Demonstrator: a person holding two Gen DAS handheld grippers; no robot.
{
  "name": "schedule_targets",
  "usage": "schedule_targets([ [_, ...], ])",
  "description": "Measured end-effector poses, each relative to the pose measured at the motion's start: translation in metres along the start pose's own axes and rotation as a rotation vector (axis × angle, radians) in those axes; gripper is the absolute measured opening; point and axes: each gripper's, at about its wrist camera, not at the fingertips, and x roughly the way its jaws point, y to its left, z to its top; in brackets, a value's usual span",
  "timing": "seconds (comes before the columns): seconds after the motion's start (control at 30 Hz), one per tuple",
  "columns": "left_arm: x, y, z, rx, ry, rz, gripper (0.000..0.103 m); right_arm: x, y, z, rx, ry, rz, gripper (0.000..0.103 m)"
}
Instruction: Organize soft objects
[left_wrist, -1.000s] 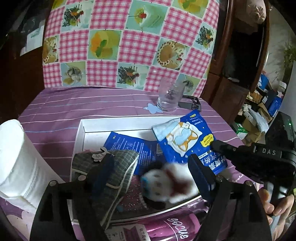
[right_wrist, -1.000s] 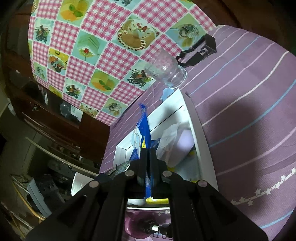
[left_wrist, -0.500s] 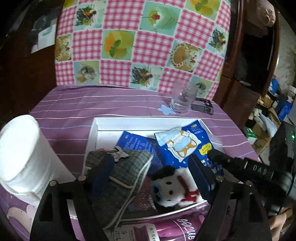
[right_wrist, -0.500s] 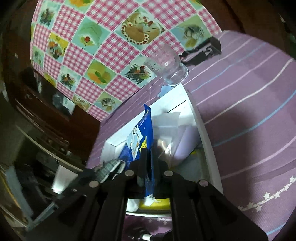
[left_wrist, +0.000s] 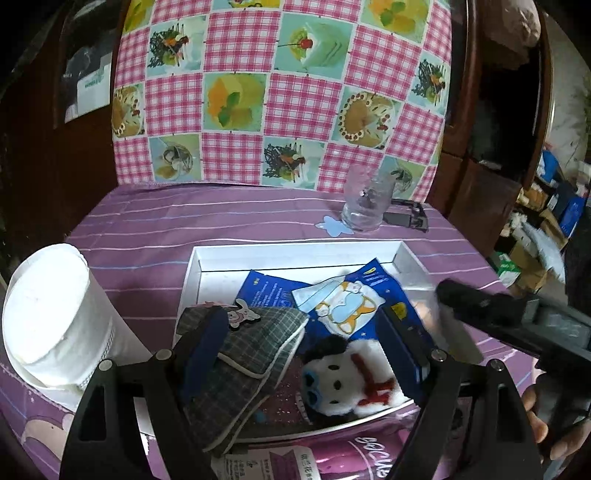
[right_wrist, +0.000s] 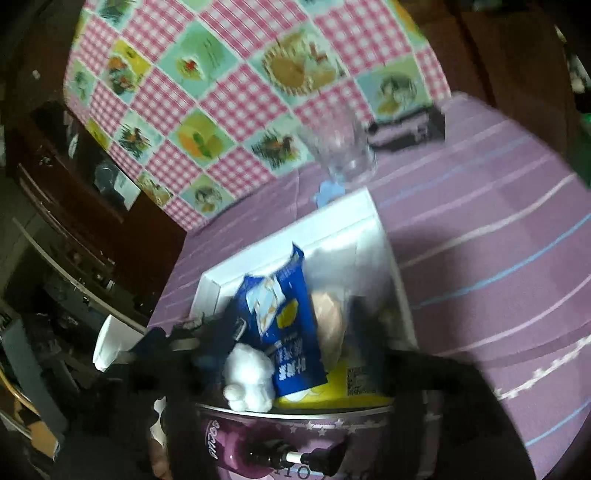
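1. The left gripper (left_wrist: 306, 354) is seen with its jaws spread wide over the near half of the white tray (left_wrist: 295, 254); nothing is held between them. A grey plaid pouch (left_wrist: 243, 350) lies under the left finger and a white plush toy (left_wrist: 347, 380) sits between the fingers, near the right one.
2. The right gripper (right_wrist: 280, 354) is blurred in its own view; its jaws appear parted, with the blue snack packet (right_wrist: 284, 328) lying between them in the tray, no longer pinched as it was half a second ago. In the left view this gripper reaches in from the right, over the tray's right edge.
3. A purple package (left_wrist: 332, 461) lies against the tray's near rim.
4. A second blue packet (left_wrist: 269, 291) lies flat in the tray, partly under the first.
5. A white paper roll (left_wrist: 51, 317) stands on the bench to the left of the tray.
6. Beyond the tray a clear glass (left_wrist: 365, 203) stands on the purple striped cloth (left_wrist: 184, 221), a black clip (left_wrist: 406, 218) just to its right.
7. A pink checked cloth (left_wrist: 280, 92) hangs at the far side.
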Motion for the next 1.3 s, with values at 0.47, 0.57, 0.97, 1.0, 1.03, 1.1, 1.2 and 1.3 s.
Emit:
schedule_targets([
  [0.47, -0.032, 0.004, 0.008, -0.048, -0.018, 0.018, 0.082, -0.052, 0.052, 0.005, -0.196, -0.078, -0.076, 0.082],
  [0.57, -0.045, 0.006, 0.004, -0.045, -0.012, 0.022, 0.082, -0.057, 0.060, 0.000, -0.216, -0.040, -0.097, 0.082],
  [0.97, -0.089, 0.002, -0.062, 0.053, 0.227, -0.039, 0.082, -0.074, 0.051, -0.069, -0.126, 0.316, -0.146, 0.082],
  [1.0, -0.088, -0.002, -0.068, 0.065, 0.239, -0.039, 0.082, -0.077, 0.045, -0.080, -0.113, 0.343, -0.144, 0.082],
  [1.03, -0.089, -0.004, -0.077, 0.082, 0.253, -0.038, 0.082, -0.081, 0.041, -0.088, -0.101, 0.348, -0.134, 0.082],
  [1.1, -0.093, -0.007, -0.093, 0.098, 0.269, -0.041, 0.082, -0.094, 0.030, -0.101, -0.073, 0.341, -0.121, 0.082],
  [1.2, -0.105, -0.004, -0.110, 0.089, 0.238, -0.016, 0.082, -0.113, 0.024, -0.112, -0.085, 0.308, -0.126, 0.082],
  [1.3, -0.122, -0.003, -0.123, 0.092, 0.161, 0.022, 0.082, -0.130, 0.029, -0.122, -0.133, 0.283, -0.094, 0.082],
])
